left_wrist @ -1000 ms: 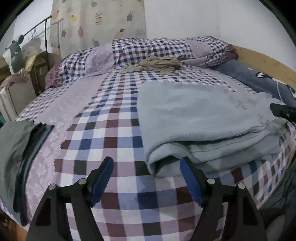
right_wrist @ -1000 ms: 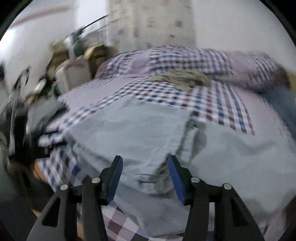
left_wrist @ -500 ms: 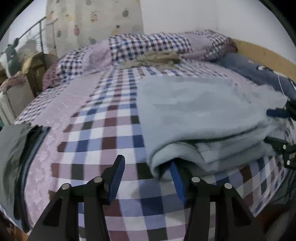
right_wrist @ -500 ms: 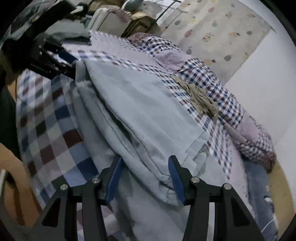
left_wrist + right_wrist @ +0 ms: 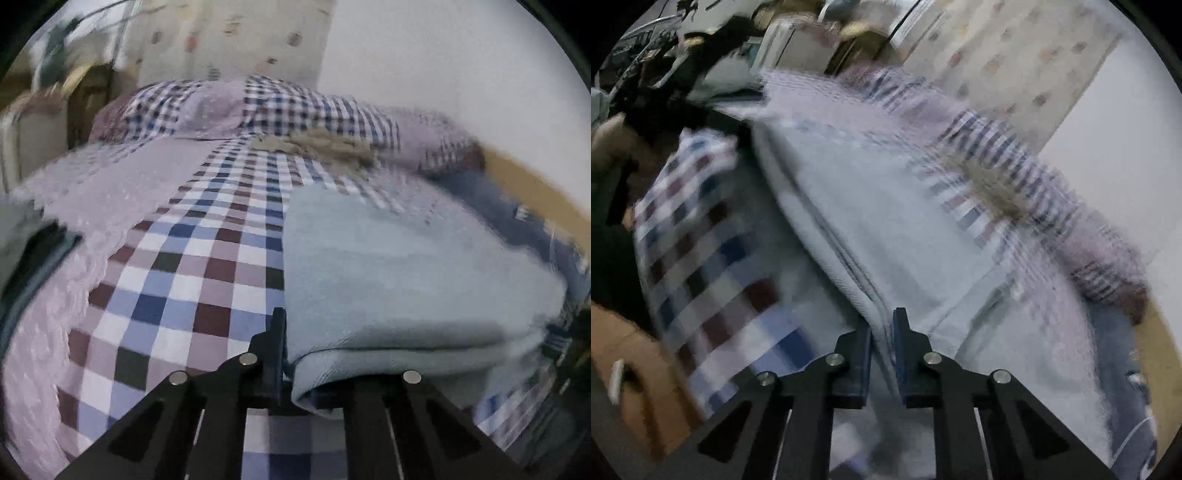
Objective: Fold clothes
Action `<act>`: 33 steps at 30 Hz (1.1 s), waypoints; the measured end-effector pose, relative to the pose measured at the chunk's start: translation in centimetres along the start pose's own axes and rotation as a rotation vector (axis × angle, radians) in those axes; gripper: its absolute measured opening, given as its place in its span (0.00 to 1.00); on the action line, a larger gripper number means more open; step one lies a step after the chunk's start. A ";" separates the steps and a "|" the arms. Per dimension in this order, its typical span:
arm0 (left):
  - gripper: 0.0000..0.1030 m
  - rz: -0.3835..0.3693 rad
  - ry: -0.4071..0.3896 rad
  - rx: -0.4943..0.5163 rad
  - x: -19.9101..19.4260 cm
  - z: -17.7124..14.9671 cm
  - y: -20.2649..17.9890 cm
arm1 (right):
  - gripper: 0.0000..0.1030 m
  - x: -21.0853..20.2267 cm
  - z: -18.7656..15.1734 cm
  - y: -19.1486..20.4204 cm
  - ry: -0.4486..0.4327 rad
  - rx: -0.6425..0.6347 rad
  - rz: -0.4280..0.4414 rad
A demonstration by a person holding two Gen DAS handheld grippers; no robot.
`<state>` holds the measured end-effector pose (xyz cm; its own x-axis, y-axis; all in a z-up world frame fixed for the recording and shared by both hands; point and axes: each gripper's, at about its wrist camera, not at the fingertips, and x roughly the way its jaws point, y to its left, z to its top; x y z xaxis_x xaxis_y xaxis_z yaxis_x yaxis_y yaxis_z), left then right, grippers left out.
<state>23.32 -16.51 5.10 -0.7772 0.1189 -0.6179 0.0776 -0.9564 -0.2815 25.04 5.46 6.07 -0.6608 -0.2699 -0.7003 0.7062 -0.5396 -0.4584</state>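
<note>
A pale blue-grey folded garment [image 5: 399, 273] lies on the checked bedspread [image 5: 192, 280], at the right of the left wrist view. My left gripper [image 5: 291, 354] is shut on its near left corner; cloth drapes over the right finger and hides it. In the right wrist view the same garment [image 5: 871, 206] stretches away diagonally, its layered edge running into my right gripper [image 5: 882, 332], which is shut on that edge. Both views are blurred by motion.
An olive-tan crumpled garment [image 5: 317, 146] lies near the checked pillows [image 5: 266, 107] at the head of the bed. Dark folded clothes [image 5: 26, 251] sit at the bed's left edge. A dark blue blanket [image 5: 517, 214] lies by the wooden frame on the right.
Both grippers stood open around the garment's edges; now each has shut on the cloth. The left one moved in onto the near corner, and both views have shifted and blurred.
</note>
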 end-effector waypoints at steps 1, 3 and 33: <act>0.10 -0.003 0.038 -0.019 0.7 -0.3 0.4 | 0.11 0.9 -0.4 0.7 0.028 -0.022 0.007; 0.10 0.013 0.054 -0.007 1.2 -0.8 0.3 | 0.11 1.2 -0.5 1.0 0.043 -0.040 -0.002; 0.20 -0.116 0.080 -0.132 1.7 -0.5 2.0 | 0.68 11.2 -2.8 -24.9 0.128 0.992 0.438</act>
<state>22.45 -18.14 3.14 -0.7340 0.2526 -0.6305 0.0753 -0.8923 -0.4452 0.74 18.12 8.16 -0.3300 -0.5413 -0.7734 0.3166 -0.8353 0.4495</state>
